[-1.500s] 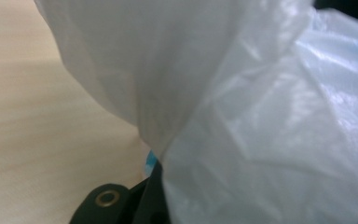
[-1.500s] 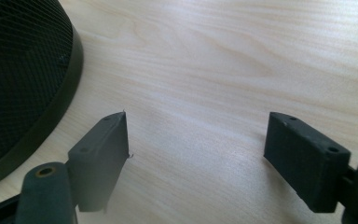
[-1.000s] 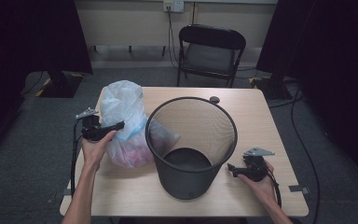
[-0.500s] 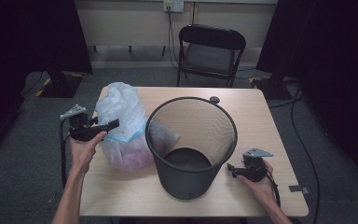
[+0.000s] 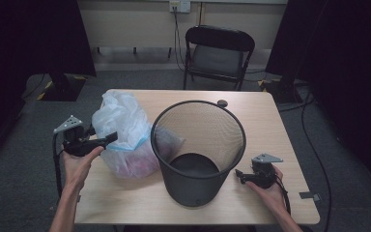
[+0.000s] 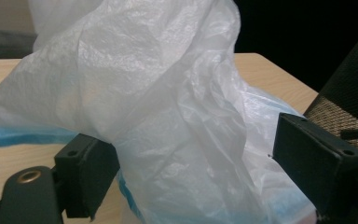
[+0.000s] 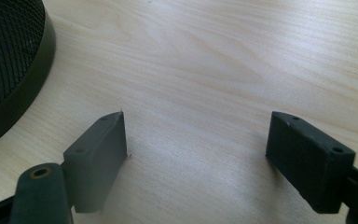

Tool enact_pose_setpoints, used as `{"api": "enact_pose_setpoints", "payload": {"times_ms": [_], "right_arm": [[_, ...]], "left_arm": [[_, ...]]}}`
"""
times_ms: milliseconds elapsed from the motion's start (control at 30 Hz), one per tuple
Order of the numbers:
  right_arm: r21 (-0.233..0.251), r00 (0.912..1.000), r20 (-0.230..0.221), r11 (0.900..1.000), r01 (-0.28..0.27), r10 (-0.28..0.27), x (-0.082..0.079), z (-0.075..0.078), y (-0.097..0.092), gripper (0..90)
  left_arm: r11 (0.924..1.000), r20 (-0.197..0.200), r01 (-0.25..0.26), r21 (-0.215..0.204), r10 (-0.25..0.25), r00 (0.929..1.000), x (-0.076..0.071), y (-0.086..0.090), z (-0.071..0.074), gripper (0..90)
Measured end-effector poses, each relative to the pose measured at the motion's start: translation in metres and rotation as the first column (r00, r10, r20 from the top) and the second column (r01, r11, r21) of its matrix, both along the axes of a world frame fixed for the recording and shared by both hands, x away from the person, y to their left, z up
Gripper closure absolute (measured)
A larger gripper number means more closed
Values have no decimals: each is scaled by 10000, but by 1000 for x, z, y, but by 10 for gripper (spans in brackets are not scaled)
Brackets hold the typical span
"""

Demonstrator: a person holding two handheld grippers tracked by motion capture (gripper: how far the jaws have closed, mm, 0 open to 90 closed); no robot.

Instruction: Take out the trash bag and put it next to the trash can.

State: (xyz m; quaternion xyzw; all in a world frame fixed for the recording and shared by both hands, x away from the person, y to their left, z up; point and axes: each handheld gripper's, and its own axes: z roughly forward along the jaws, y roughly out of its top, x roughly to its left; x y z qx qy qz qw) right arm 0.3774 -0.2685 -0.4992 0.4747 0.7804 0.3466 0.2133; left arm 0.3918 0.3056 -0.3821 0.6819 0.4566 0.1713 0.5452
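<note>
Plastic bag [image 5: 125,133] half hidden behind mesh bin [image 5: 199,150]

mesh bin [image 5: 198,150] mid-table, bag [image 5: 123,133] crowding its left

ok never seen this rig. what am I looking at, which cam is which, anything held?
No robot: a person holds a two-jaw gripper in each hand at a wooden table. The high view looks down from above the person's side. The other two cameras ride on the grippers, looking along their black jaws. On the table stand a black mesh bin and, beside it, a filled white plastic bag with a blue hem. The left gripper has its jaws open around a fold of the bag, not closed on it. The right gripper is open over bare wood by the bin's base, holding nothing.
</note>
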Motion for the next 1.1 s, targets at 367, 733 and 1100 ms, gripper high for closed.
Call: {"api": "enact_pose_setpoints", "payload": {"times_ms": [367,733,1100], "right_arm": [[-2,10000,2,10000,-1,1,0,0,0,192],[-3,10000,-1,10000,1,-1,0,0,0,190],[-1,10000,-9,10000,7,-7,0,0,0,189]], "left_arm": [[9986,96,47,536,-52,9999,-26,10,0,193],[9824,2,1136,1484,-1149,9934,-34,-14,-11,864],[9905,-140,1033,908,-1024,9946,18,-62,-22,896]]}}
